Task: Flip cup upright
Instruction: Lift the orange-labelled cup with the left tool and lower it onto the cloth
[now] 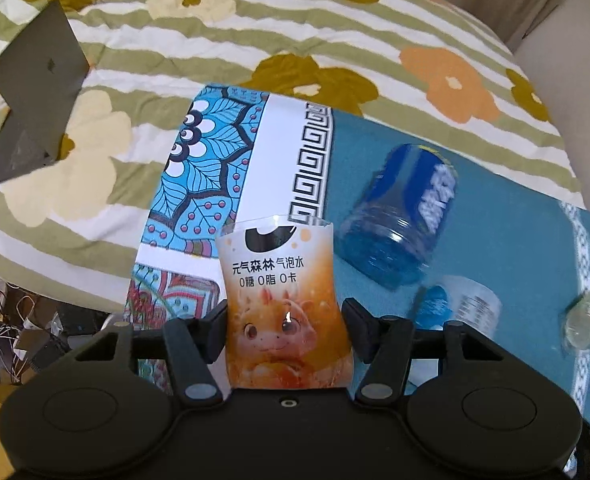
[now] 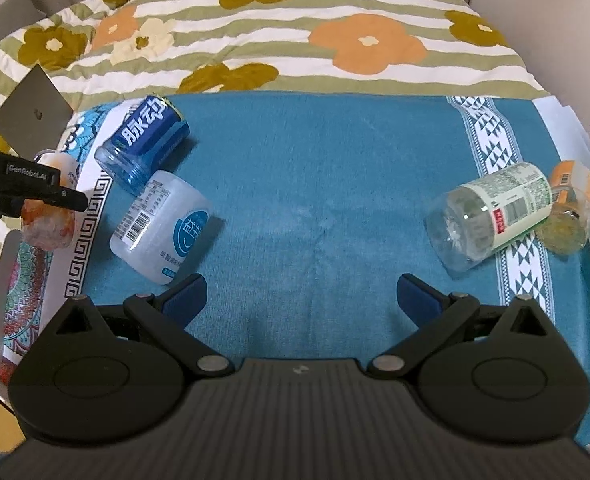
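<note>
My left gripper point(image 1: 285, 326) is shut on an orange cartoon-dragon cup point(image 1: 283, 300), held with its open rim pointing away from the camera, over the patterned left edge of the mat. In the right wrist view the same cup point(image 2: 49, 216) sits in the left gripper point(image 2: 55, 196) at the far left. My right gripper point(image 2: 301, 296) is open and empty above the blue mat point(image 2: 315, 184). A blue cup point(image 2: 143, 148) and a white cup point(image 2: 163, 224) lie on their sides at left. A green-labelled cup point(image 2: 491, 216) and an orange-labelled cup point(image 2: 567, 208) lie on their sides at right.
The mat lies on a bed with a striped flower quilt point(image 2: 295, 40). A grey laptop point(image 1: 35, 92) stands propped open on the quilt at left. Cables and clutter point(image 1: 11, 328) lie on the floor beyond the bed's left edge.
</note>
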A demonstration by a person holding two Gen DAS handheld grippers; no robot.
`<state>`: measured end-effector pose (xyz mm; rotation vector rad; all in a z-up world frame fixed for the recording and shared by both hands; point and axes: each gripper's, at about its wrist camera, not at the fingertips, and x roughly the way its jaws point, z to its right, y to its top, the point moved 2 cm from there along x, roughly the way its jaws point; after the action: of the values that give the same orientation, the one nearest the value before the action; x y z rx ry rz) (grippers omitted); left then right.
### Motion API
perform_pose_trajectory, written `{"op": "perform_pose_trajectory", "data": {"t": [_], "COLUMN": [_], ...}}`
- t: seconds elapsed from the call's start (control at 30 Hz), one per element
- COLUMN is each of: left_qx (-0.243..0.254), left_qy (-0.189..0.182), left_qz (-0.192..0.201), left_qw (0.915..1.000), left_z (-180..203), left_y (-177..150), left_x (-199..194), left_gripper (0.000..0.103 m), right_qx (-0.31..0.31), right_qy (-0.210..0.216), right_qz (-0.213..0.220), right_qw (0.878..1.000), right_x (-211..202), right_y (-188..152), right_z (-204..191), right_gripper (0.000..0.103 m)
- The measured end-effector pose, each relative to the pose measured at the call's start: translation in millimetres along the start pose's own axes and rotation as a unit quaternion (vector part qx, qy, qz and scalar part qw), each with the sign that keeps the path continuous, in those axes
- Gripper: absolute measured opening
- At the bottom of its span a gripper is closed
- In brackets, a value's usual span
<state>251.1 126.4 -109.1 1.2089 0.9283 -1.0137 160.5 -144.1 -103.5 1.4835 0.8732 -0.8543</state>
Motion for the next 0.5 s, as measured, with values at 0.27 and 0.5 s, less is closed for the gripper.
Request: {"op": "perform_pose_trajectory", "data": {"t": [0.27,0.5], "left_qx": [0.015,0.038], "left_qy": [-0.010,-0.040], "left_qz": [0.032,0.019], "left_qw": [0.9993,0.9983], "left_z": [42.3,106.0], "left_y": [-41.2,-86.8], "left_x": [-46.3,-46.6], "left_gripper": [0.063,0.063], "right_qx": [-0.008,-0.007], "right_qy": [0.006,0.003], "right_qz": [0.033,0.048], "right_qw": [0.999,0.999], "right_x": [-27.5,-50.1], "right_y": [-5.5,-22.4], "right_z": [31.5,73.0], "right_gripper": [0.103,0.103]}}
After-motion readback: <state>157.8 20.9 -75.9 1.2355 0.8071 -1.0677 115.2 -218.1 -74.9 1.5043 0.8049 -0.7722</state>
